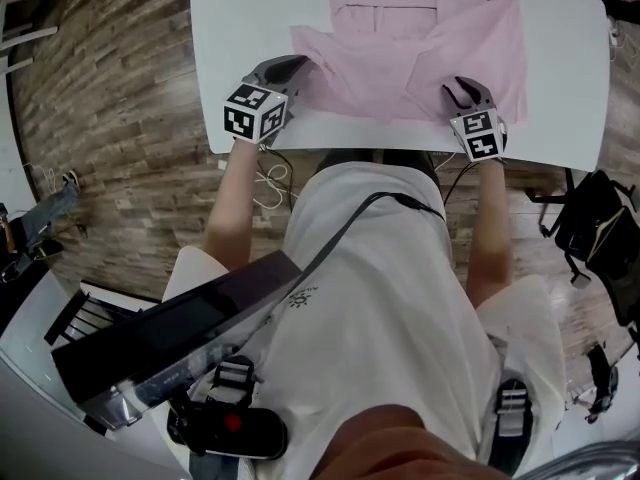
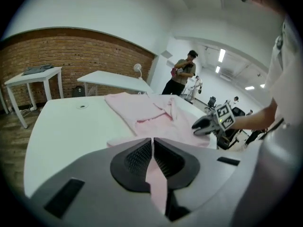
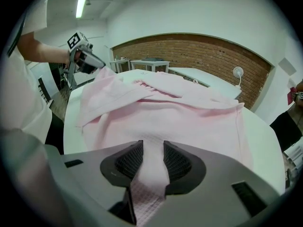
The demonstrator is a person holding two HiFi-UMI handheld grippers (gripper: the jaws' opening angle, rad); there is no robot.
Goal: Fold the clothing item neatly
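Pink garment [image 1: 400, 68] on white table [image 1: 250, 28] — near edge pinched tight in left tool [image 1: 290, 66] and right tool [image 1: 462, 89]

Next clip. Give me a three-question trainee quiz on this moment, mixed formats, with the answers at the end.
1. True or false: the left gripper is shut on the pink garment.
2. What is between the jaws of the right gripper? A) nothing B) pink fabric C) a cable
3. Fill in: the garment lies on a white ____.
Key: 1 true; 2 B; 3 table.
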